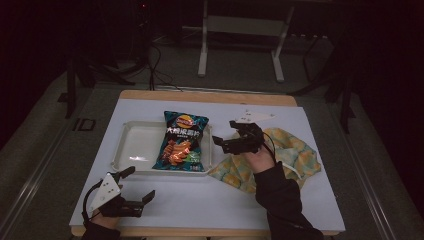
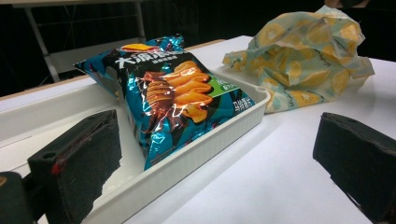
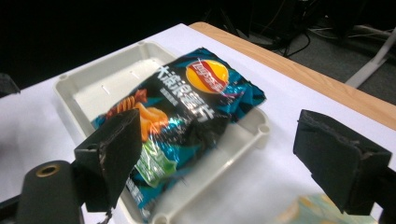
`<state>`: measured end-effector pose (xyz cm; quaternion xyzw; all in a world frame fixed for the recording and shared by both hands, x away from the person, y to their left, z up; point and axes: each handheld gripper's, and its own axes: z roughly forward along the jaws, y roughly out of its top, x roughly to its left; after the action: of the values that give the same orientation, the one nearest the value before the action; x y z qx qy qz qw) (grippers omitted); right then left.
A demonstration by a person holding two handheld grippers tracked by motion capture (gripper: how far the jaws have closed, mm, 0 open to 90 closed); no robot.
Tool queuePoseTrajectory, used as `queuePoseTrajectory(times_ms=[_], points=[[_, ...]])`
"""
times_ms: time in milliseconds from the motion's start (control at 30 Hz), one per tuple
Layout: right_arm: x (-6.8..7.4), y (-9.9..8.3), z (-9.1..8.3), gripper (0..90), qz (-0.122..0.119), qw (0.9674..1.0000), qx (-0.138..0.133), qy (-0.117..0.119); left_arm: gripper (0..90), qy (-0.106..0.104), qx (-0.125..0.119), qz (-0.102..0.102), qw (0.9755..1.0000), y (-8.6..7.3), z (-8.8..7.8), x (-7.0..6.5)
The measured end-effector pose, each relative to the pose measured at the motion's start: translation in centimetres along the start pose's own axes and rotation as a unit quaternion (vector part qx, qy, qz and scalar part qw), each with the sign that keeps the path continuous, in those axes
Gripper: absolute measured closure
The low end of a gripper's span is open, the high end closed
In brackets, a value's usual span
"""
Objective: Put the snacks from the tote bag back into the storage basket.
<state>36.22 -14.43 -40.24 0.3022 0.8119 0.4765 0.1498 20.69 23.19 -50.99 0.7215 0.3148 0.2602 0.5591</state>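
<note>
A blue bag of crisps (image 1: 181, 140) lies in the right part of a white tray (image 1: 135, 145), its top end resting over the far rim. Just right of the tray my right gripper (image 1: 223, 133) hovers open, with nothing between its jaws. In the right gripper view the bag (image 3: 187, 112) and tray (image 3: 93, 88) lie just beyond the open right gripper (image 3: 219, 140). My left gripper (image 1: 139, 183) rests open near the table's front left, in front of the tray. The left gripper view looks past the empty left gripper (image 2: 217, 140) at the bag (image 2: 173, 98) in the tray (image 2: 187, 154).
A crumpled yellow and teal cloth (image 1: 295, 152) lies right of the tray, under my right forearm, and is also in the left gripper view as the cloth (image 2: 303, 56). A white sheet (image 1: 210, 200) covers the wooden table (image 1: 200, 96). Beyond the table stand metal frame legs (image 1: 202, 55) on a dark floor.
</note>
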Motion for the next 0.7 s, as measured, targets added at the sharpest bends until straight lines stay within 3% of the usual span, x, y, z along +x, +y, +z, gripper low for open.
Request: queuePoseTrajectory(times_ms=[267, 700], points=[[-0.7, -1.3, -2.6, 14.9, 0.001, 1.0, -0.007, -0.006, 1.4, 0.0, 0.002, 0.0, 1.0, 0.0, 0.1, 0.0], [-1.9, -3.9, -6.2, 14.5, 0.005, 0.999, -0.023, -0.037, 1.4, 0.001, 0.003, 0.0, 1.0, -0.1, 0.1, 0.0]])
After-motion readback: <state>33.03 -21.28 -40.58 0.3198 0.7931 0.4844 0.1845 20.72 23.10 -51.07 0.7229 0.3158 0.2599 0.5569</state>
